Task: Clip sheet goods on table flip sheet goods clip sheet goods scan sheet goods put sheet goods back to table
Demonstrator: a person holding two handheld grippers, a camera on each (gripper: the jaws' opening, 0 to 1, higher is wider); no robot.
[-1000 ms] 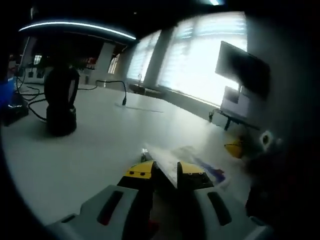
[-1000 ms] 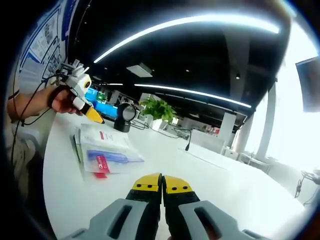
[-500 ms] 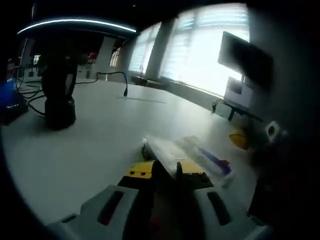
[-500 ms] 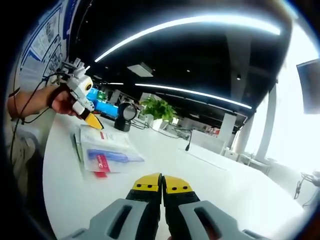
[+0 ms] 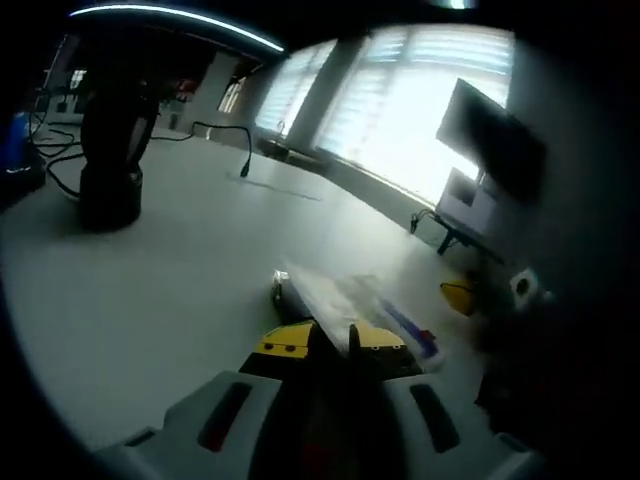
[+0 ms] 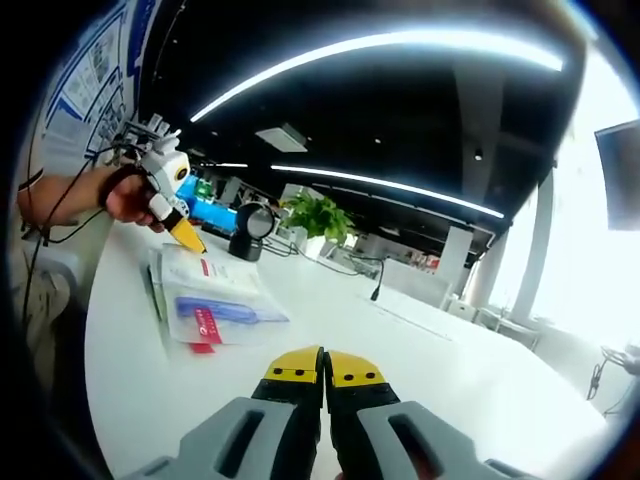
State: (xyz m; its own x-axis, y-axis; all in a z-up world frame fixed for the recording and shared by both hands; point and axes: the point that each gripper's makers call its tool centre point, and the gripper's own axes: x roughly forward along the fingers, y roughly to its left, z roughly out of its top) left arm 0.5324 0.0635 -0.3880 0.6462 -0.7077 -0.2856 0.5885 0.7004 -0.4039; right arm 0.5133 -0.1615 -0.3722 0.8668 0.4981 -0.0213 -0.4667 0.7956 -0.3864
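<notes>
Right now we see the sheet goods [image 6: 213, 305] lying flat on the white table [image 6: 430, 370], off to the left in the right gripper view. It looks like a clear plastic packet with a white insert, a blue strip across its middle and small red marks near its top and at its lower edge. Our left gripper [image 6: 188, 237], held in a hand [image 6: 130, 200], comes down with its yellow tip at the packet's far end. In the left gripper view the same packet [image 5: 350, 305] appears glossy and see-through, with the blue and red print toward its right end, and its near edge sits between the yellow-tipped jaws of the left gripper [image 5: 332, 342], which are pinched on it. Our right gripper [image 6: 323, 372] hovers over bare table, well apart from the packet, its jaws pressed together with nothing between them. A black stand [image 5: 110, 165] with trailing cables rests farther back on the table.
</notes>
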